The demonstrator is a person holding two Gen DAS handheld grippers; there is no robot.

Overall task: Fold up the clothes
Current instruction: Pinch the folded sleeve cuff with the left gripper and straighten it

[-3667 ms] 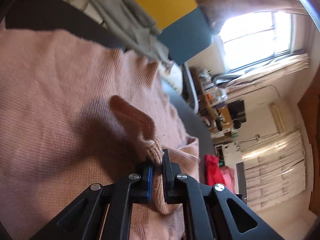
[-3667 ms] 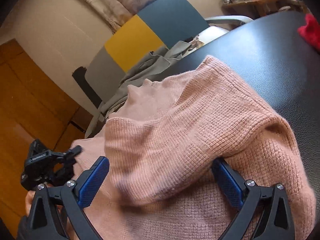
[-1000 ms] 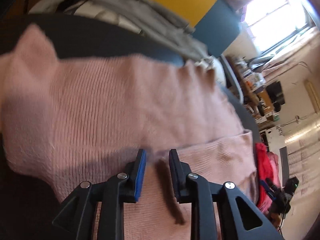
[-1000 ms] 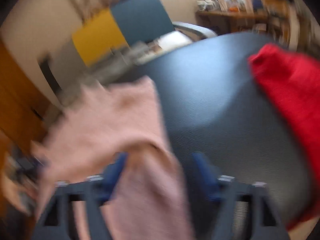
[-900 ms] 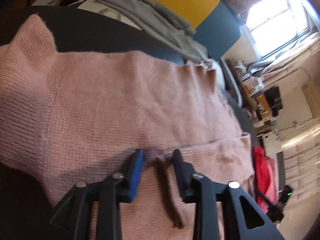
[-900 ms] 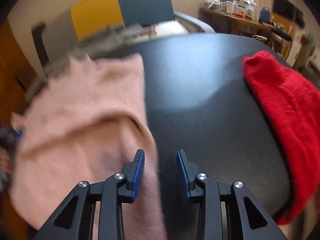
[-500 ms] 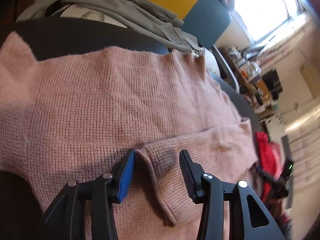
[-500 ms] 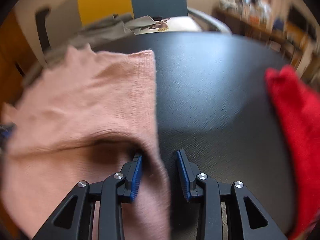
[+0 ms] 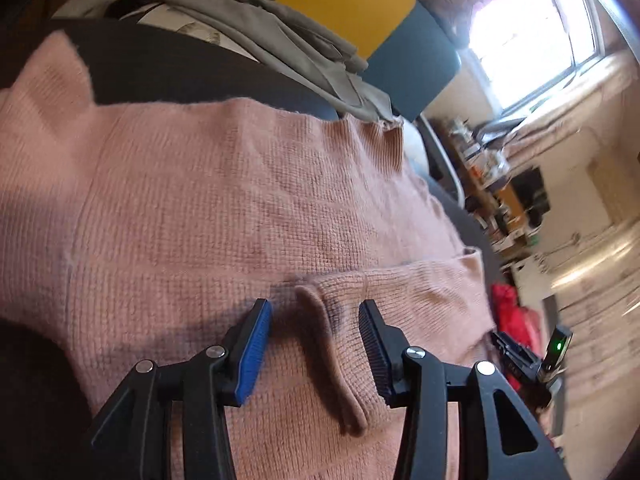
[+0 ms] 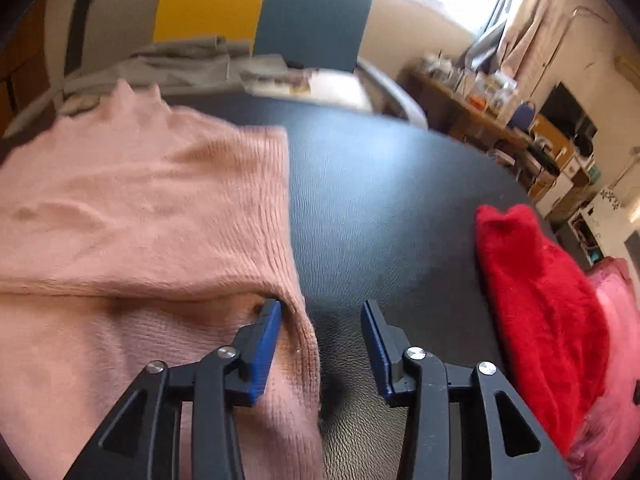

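A pink knit sweater (image 9: pixel 224 208) lies spread on the black table (image 9: pixel 168 72), one sleeve folded across its body. My left gripper (image 9: pixel 315 322) stands open just above that sleeve, whose cuff (image 9: pixel 340 384) lies loose between the fingers. In the right wrist view the same sweater (image 10: pixel 132 220) fills the left half. My right gripper (image 10: pixel 322 322) is open at its right edge; the left finger (image 10: pixel 264 340) is over the knit and the right finger over bare table.
A folded red garment (image 10: pixel 540 304) and a pink one (image 10: pixel 616 320) lie on the table's right side. Grey clothes (image 9: pixel 288 40) hang over a yellow and blue chair (image 10: pixel 264 12) beyond the far edge. Bare black table (image 10: pixel 380 184) lies between sweater and red garment.
Both grippers have opened wider over the last second. The left one let go of the sleeve cuff, which now rests on the sweater. The right camera swung back to the sweater's edge.
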